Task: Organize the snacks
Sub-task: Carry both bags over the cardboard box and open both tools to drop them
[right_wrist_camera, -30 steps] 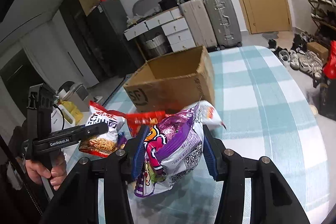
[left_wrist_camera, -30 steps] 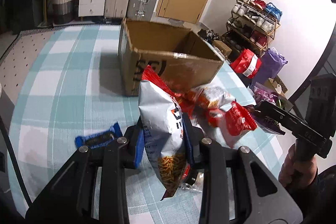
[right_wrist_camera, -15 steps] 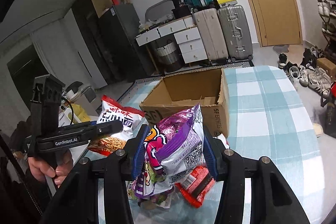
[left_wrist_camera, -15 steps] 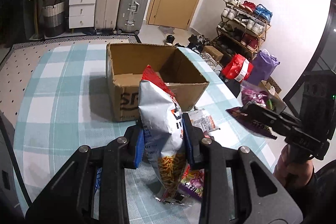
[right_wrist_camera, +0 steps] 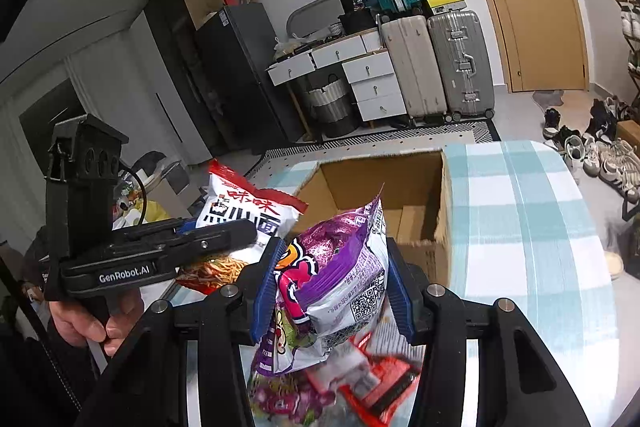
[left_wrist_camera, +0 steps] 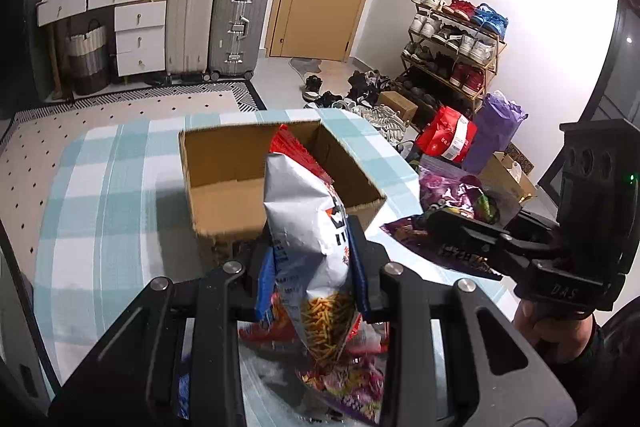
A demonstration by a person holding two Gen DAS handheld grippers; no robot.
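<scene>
Left wrist view: the left gripper (left_wrist_camera: 310, 267) has its fingers clamped on a white and red noodle-snack bag (left_wrist_camera: 306, 223), held upright in the air just in front of the open cardboard box (left_wrist_camera: 224, 163) on the checked tablecloth (left_wrist_camera: 100, 187). The bag looks light, puffy and crinkly, so it will give under pressure and its contents could crush; its glossy film may slide. The hold sits across the bag's lower middle, and I judge that a sound place to take it. To the right of the box, the right gripper (left_wrist_camera: 436, 227) carries a purple bag (left_wrist_camera: 448, 187). Below the held bag lie more packets (left_wrist_camera: 352, 379), blurred and too jumbled to count.

Right wrist view: the right gripper (right_wrist_camera: 330, 287) is clamped on the purple snack bag (right_wrist_camera: 340, 267), also soft and air-filled, just short of the box (right_wrist_camera: 400, 187). Left of the box, the left gripper (right_wrist_camera: 240, 233) holds its noodle bag (right_wrist_camera: 244, 211). Counted: one box, apparently empty, two bags in hand, and at least two loose packets (right_wrist_camera: 372, 383) on the table beneath.
</scene>
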